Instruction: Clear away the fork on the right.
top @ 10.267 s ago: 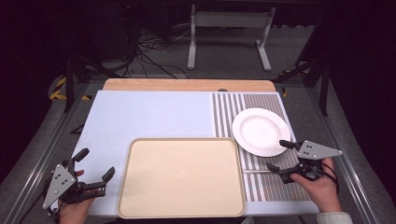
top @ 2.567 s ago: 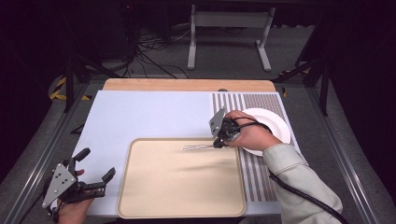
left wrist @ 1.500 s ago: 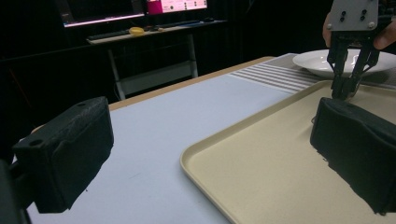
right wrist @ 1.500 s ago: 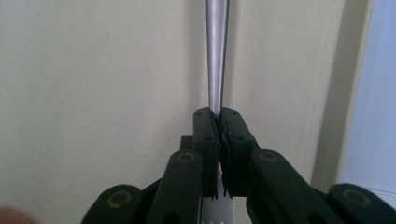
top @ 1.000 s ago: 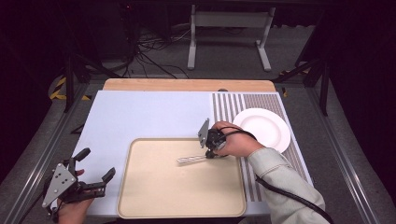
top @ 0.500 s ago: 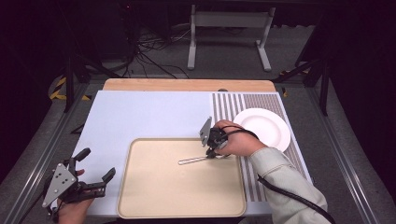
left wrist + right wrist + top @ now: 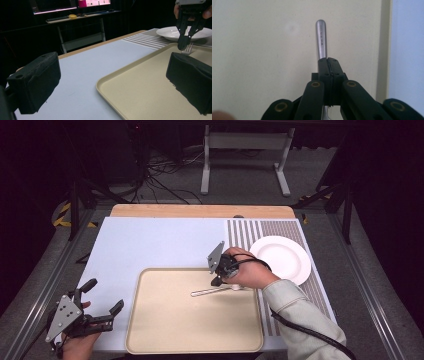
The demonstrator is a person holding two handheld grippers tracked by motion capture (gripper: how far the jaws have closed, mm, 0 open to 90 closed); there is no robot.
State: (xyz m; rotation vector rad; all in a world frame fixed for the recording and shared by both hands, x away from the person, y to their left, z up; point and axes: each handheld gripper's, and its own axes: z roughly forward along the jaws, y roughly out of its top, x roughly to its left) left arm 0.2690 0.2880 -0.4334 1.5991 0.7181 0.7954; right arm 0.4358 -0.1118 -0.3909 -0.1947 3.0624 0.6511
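Fork (image 7: 214, 291) on tray (image 7: 165, 330) (plate (image 7: 280, 259) nearby)

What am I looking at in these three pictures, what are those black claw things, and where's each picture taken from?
A person sits at a table holding a hand-worked two-jaw gripper in each hand. The high view looks down from above; the other two come from cameras riding on the grippers. On the table lie a beige tray and, to its right, a white plate. The right gripper has its jaws shut on a metal fork, which lies low over the tray's upper right part; whether it touches the tray is hard to tell. The left gripper rests open near the tray's left edge, holding nothing.
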